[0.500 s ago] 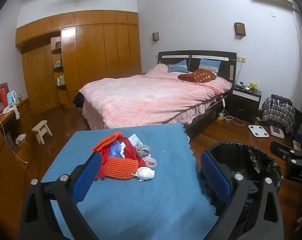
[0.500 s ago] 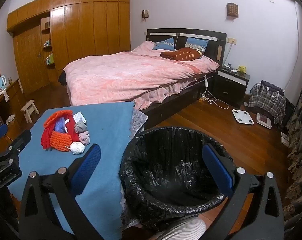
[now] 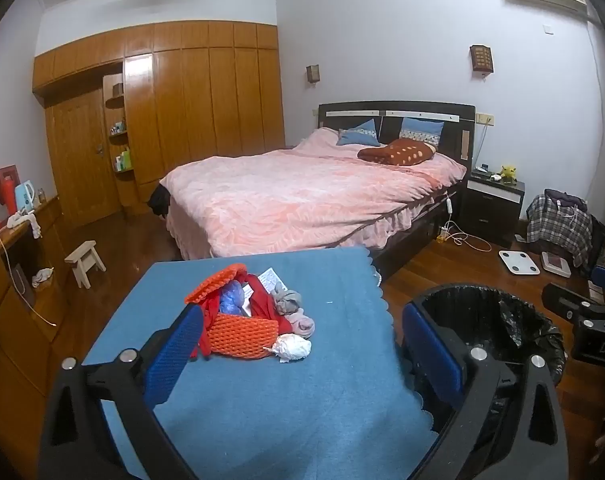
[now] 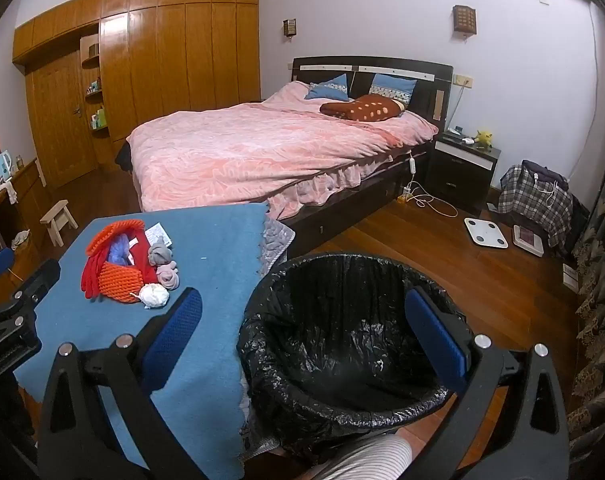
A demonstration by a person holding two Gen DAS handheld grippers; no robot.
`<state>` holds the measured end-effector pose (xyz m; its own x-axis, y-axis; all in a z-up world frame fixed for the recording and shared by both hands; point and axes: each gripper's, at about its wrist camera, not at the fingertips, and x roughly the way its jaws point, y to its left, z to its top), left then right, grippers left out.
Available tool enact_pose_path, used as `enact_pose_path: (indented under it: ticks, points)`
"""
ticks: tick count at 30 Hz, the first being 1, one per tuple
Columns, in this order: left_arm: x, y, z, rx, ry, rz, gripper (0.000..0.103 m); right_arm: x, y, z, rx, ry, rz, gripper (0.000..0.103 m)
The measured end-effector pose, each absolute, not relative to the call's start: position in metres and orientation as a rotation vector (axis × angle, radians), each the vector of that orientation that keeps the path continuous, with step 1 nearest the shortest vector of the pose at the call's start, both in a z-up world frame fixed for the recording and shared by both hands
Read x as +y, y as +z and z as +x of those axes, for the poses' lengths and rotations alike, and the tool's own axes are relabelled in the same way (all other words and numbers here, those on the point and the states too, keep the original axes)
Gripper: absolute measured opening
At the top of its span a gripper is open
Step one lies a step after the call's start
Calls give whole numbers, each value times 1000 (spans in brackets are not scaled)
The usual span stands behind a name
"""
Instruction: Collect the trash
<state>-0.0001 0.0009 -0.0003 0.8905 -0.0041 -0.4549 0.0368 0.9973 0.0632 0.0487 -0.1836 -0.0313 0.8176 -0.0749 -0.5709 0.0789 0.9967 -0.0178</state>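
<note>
Almost nothing has shifted in the last half second: both grippers hang where they were, and the pile on the table looks untouched. The left gripper (image 3: 302, 344) hovers over the near part of the blue-covered table (image 3: 262, 408), its blue pads spread wide with nothing between them. The right gripper (image 4: 302, 340) floats above the black-lined trash bin (image 4: 342, 344), which stands just beside the table's right edge; its tongs are equally wide and empty.

The trash sits in a small heap toward the far left of the cloth: an orange foam net (image 3: 238, 334), red netting, a bluish wad, greyish rags (image 3: 290, 304), a printed slip, and a crumpled white tissue (image 3: 292, 347) at the near edge, touching the net. I'd guess all of it is feather-light and soft, squashing readily under the pads. The tissue looks easiest to take first, pinched across its middle from above; the netting may snag its neighbours and drag them along.
</note>
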Motion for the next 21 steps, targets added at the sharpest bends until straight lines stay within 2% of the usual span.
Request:
enact_pose_path:
  ticks: [21]
  points:
    - [2, -1, -3, 473, -21, 75, 97, -185, -31, 50, 610, -82, 8, 99]
